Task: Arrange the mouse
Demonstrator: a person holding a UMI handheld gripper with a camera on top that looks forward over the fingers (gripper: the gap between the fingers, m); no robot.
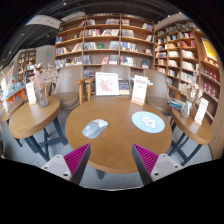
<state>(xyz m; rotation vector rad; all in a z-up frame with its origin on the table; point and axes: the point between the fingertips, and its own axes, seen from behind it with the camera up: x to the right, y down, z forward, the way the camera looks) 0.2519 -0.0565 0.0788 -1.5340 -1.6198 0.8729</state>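
My gripper point(112, 160) is nearest the camera: its two fingers stand well apart with nothing between them, one pink pad point(76, 157) at 7 o'clock and the other at 5 o'clock. Beyond them, bookshelves point(105, 40) fill the far wall at 12 o'clock. Just ahead stands the round wooden table point(118, 140). On it lie a round blue-and-white mat point(148, 122) at 2 o'clock and the mouse point(95, 128) at 11 o'clock, well apart from my fingers.
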